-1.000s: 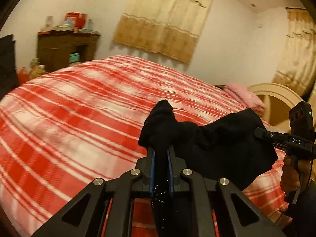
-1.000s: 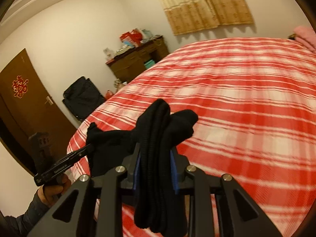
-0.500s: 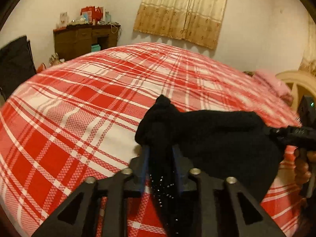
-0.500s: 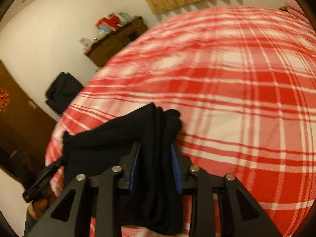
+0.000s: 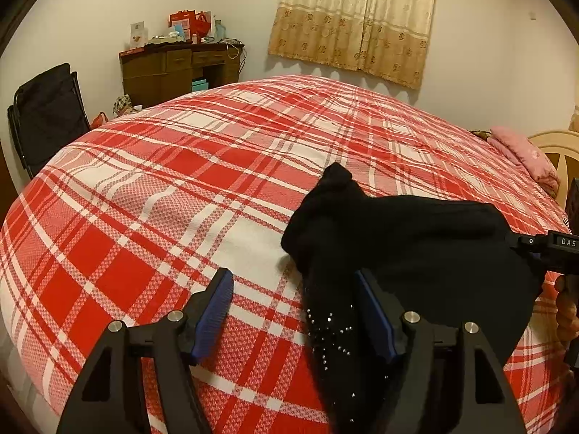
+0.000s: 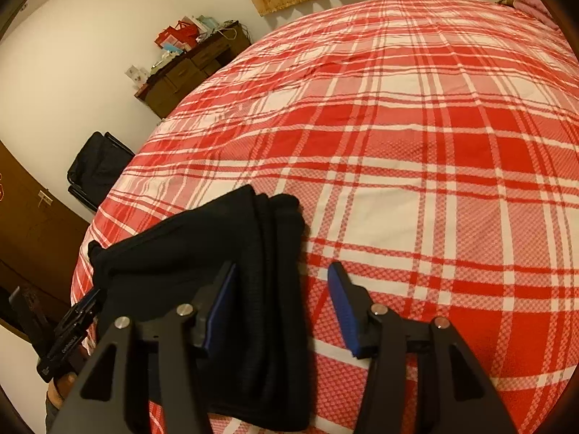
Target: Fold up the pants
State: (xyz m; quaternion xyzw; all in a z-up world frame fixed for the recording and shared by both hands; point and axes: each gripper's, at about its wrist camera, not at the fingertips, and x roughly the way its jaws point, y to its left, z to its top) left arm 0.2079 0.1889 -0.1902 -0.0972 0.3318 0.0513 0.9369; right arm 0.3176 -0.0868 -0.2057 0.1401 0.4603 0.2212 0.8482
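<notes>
The black pants [image 5: 409,253] lie folded in a bundle on the red and white plaid bedspread [image 5: 181,195] near its front edge. They also show in the right wrist view [image 6: 217,253]. My left gripper [image 5: 295,278] is open, with the pants' left end, dotted with small studs, resting between its jaws against the right finger. My right gripper [image 6: 282,275] is open, with the pants' right end lying between its jaws next to the left finger. Each gripper shows at the edge of the other's view.
A dark wooden desk [image 5: 177,68] with red bags stands by the far wall. A black folding chair [image 5: 47,115] stands left of the bed. A pink pillow [image 5: 521,152] and a cream headboard [image 5: 557,148] lie at the right. Curtains [image 5: 358,18] hang behind.
Both grippers lowered the pants onto the bedspread and then opened. The bundle now rests on the bed instead of hanging from the shut jaws.
</notes>
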